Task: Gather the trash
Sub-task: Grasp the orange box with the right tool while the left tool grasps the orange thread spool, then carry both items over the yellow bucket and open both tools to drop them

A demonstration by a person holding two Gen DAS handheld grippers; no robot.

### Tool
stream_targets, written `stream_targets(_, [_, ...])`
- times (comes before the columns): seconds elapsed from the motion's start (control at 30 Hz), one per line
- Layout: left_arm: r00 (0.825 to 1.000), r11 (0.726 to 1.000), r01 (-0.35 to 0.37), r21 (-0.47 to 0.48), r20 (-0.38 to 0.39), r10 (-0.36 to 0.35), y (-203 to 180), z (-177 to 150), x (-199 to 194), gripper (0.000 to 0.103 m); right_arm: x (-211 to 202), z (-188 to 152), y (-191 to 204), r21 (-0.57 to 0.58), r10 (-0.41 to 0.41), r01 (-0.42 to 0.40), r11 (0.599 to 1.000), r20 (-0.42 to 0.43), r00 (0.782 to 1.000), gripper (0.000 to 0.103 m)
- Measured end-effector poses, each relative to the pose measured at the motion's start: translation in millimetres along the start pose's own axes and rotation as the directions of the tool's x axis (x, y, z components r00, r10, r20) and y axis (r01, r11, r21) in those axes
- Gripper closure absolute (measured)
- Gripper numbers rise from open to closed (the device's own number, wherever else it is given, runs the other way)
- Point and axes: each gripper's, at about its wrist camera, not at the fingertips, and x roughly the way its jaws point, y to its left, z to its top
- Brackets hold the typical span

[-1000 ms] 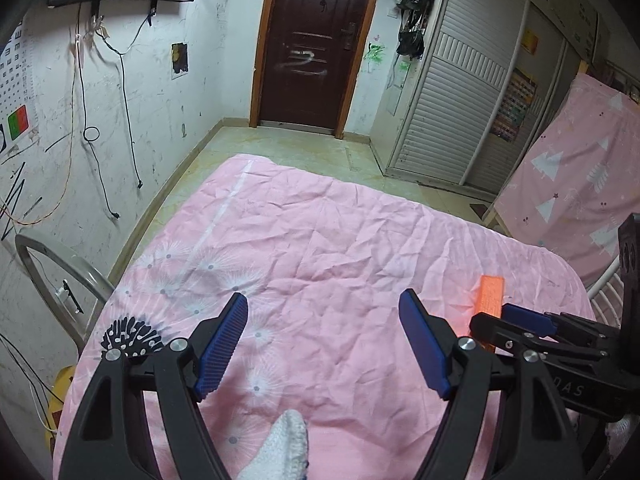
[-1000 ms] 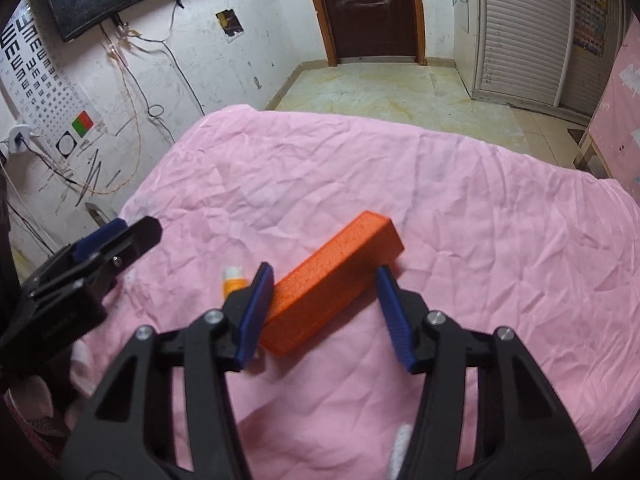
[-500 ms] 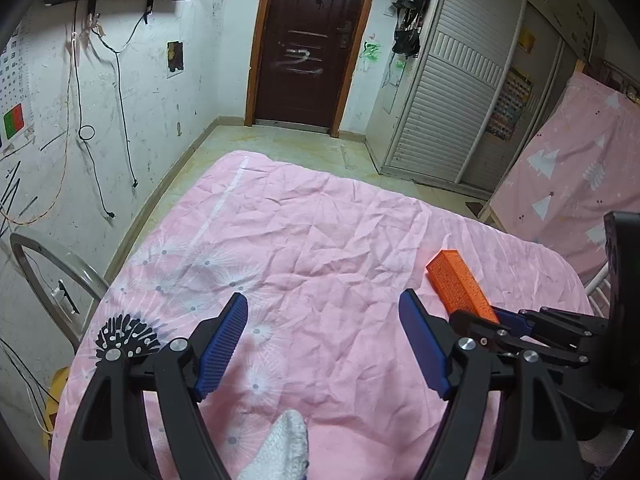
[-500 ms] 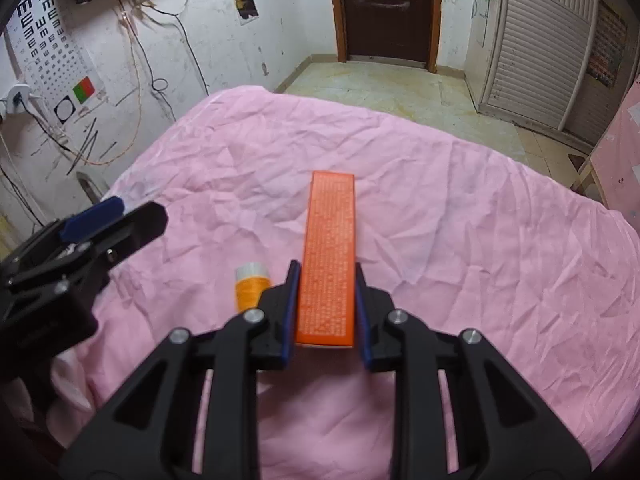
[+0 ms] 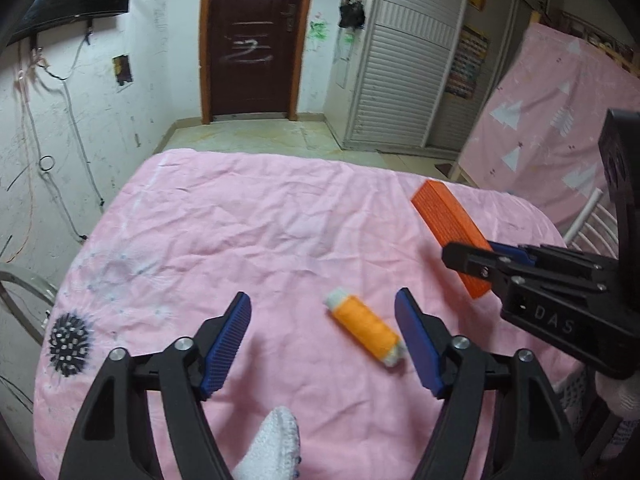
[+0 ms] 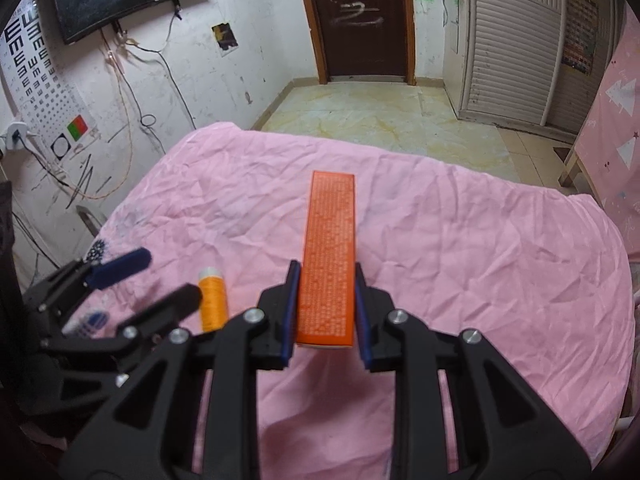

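Observation:
A long orange box (image 6: 330, 256) is lifted above the pink bedsheet (image 6: 480, 260), and my right gripper (image 6: 326, 312) is shut on its near end. The left wrist view shows the same orange box (image 5: 450, 226) sticking out of the right gripper (image 5: 480, 256) at the right. A small orange tube with white ends (image 5: 366, 326) lies on the pink bedsheet (image 5: 248, 232), between the blue pads of my left gripper (image 5: 324, 336) and close to the right pad. The left jaws are closing and do not touch it. The orange tube (image 6: 213, 300) also shows beside the left gripper (image 6: 156, 280) in the right wrist view.
A dark door (image 5: 250, 40), a white slatted wardrobe (image 5: 404, 80) and a pink board (image 5: 552, 120) stand beyond the bed. A metal rail (image 5: 24, 292) runs at the bed's left side. A white-gloved finger (image 5: 272, 444) shows at the bottom.
The right gripper shut on the orange box, turned it lengthwise and lifted it. The left gripper swung right over the orange tube and its jaws narrowed a little.

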Motion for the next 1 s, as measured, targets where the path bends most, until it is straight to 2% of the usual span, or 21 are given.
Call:
stream_targets(0.1, [0.999, 1.0, 0.022, 0.013, -0.031, -0.021, -12.1, -2.3, 6.5, 0.053, -2.2, -2.4, -3.6, 0.004, 0.006, -0.006, 1.0, 0.004, 1.0, 0.08])
stream_targets(0.23, [0.998, 0.999, 0.018, 0.03, -0.062, -0.016, -23.8, -5.4, 14.4, 0.066, -4.3, -6.6, -10.3, 0.016, 0.011, -0.011, 1.0, 0.013, 1.0, 0.08])
stream_targets(0.4, [0.996, 1.0, -0.013, 0.024, -0.086, 0.015, -26.6, -5.5, 23.3, 0.07, -7.9, -10.9, -20.8, 0.032, 0.023, -0.023, 0.999, 0.025, 0.999, 0.08])
stream_targets(0.47, [0.995, 0.999, -0.034, 0.025, -0.089, 0.036, -27.9, -5.4, 25.1, 0.076, -9.4, -11.9, -24.5, 0.038, 0.028, -0.029, 0.999, 0.03, 0.999, 0.08])
stream_targets(0.5, [0.995, 0.999, -0.044, 0.029, -0.09, 0.047, -29.2, -5.4, 25.5, 0.085, -10.3, -12.4, -27.1, 0.042, 0.03, -0.031, 0.999, 0.033, 0.999, 0.08])
stream_targets(0.6, [0.995, 0.999, -0.038, 0.028, -0.096, 0.04, -33.6, -5.2, 26.2, 0.095, -13.3, -14.0, -33.9, 0.056, 0.038, -0.04, 0.998, 0.044, 0.998, 0.08])
stream_targets(0.67, [0.995, 0.999, -0.03, 0.018, -0.096, 0.031, -33.9, -5.0, 25.8, 0.095, -15.4, -15.5, -38.6, 0.062, 0.042, -0.045, 0.997, 0.05, 0.998, 0.08])
stream_targets(0.87, [0.995, 0.996, 0.068, -0.049, -0.075, -0.071, -27.6, 2.2, 17.3, 0.095, -29.5, -22.0, -57.9, 0.091, 0.044, -0.051, 0.995, 0.08, 0.996, 0.08])
stream_targets(1.0, [0.995, 0.996, 0.084, -0.042, -0.04, -0.086, -35.0, 10.7, 6.0, 0.095, -39.7, -24.3, -70.3, 0.111, 0.043, -0.055, 0.992, 0.107, 0.993, 0.08])
